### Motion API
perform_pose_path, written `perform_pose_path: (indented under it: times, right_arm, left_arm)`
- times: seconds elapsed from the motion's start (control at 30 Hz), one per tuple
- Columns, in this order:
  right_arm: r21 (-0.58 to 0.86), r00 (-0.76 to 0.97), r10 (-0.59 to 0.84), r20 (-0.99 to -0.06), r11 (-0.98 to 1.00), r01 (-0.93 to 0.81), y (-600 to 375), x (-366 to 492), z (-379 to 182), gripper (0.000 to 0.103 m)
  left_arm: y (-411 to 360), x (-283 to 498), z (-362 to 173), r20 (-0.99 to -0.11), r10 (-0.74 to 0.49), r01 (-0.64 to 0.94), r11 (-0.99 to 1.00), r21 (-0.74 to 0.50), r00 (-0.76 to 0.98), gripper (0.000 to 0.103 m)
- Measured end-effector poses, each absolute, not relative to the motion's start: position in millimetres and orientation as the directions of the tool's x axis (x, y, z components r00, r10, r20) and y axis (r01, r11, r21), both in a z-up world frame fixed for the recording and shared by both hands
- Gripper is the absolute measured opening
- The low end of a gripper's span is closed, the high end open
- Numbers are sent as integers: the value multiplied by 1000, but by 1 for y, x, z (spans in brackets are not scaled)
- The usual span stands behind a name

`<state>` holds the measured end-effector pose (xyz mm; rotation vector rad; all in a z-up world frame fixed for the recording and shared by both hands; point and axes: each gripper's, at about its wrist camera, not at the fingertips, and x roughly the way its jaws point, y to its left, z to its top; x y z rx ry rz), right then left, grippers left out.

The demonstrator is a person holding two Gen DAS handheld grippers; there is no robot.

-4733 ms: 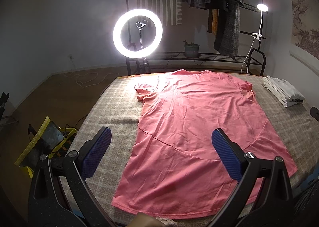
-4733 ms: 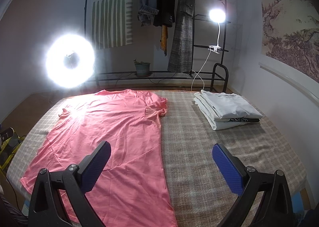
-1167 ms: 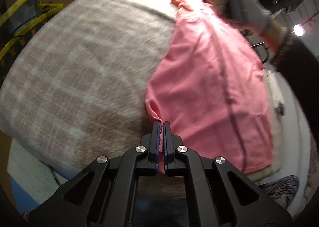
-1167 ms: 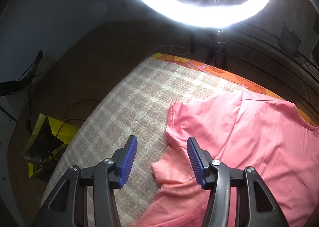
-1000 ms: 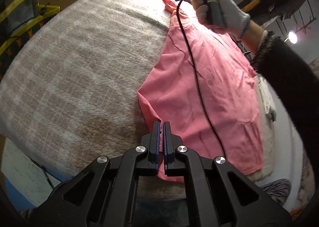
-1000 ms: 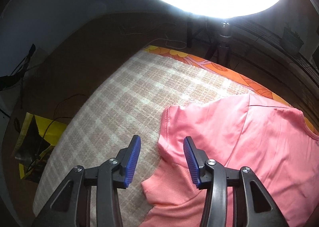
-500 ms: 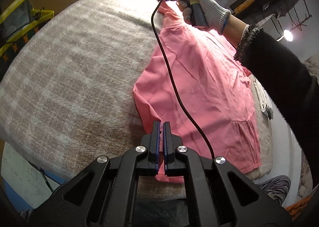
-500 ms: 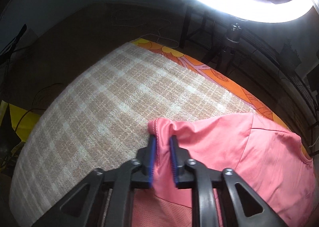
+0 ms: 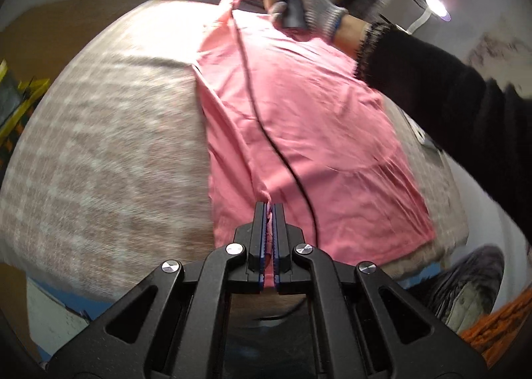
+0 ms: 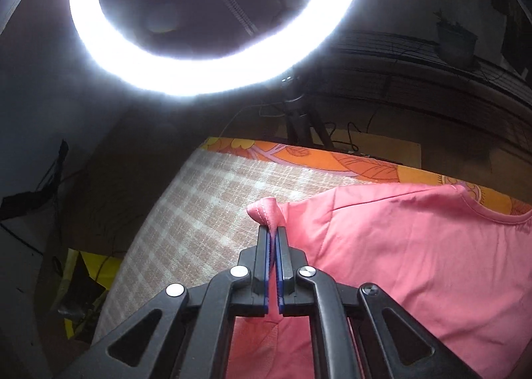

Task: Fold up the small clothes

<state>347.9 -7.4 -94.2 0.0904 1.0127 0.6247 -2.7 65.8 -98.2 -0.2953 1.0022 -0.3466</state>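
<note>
No legible writing. Pink shirt [image 9: 309, 133] lies on the checked blanket [image 9: 109, 153]. Left gripper [image 9: 270, 209] pinches its hem; right gripper [image 10: 272, 229] pinches its sleeve edge.

So the pink tee [image 9: 299, 133] is lying on the plaid-covered bed, and its left edge is lifted off the cover and folding in over the body. I've got the hem end pinched at the near side and the sleeve tip [image 10: 266, 211] pinched at the far end, bunched into a little nub with the stitched seam showing. The rest is flat with soft wrinkles, neckline towards the orange edge.
</note>
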Motion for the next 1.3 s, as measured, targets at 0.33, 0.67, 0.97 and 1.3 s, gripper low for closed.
perform_pose_path:
  times: [0.33, 0.67, 0.97, 1.3]
  right_arm:
    - [428, 410, 548, -729, 833, -352, -116, 367, -109, 0]
    - [265, 453, 359, -816, 929, -257, -166, 375, -124, 38]
    - [313, 501, 416, -759, 908, -279, -250, 338, -69, 55]
    - [385, 480, 500, -721, 865, -323, -323, 270, -41, 56]
  left_arm:
    - [-8, -10, -104, -779, -491, 339, 863, -374, 391, 1]
    - [-43, -17, -116, -810, -487, 406, 846, -344, 328, 1]
    - [-47, -41, -107, -818, -449, 419, 861, -288, 360, 1]
    - [-18, -60, -100, -797, -427, 318, 896, -310, 427, 2]
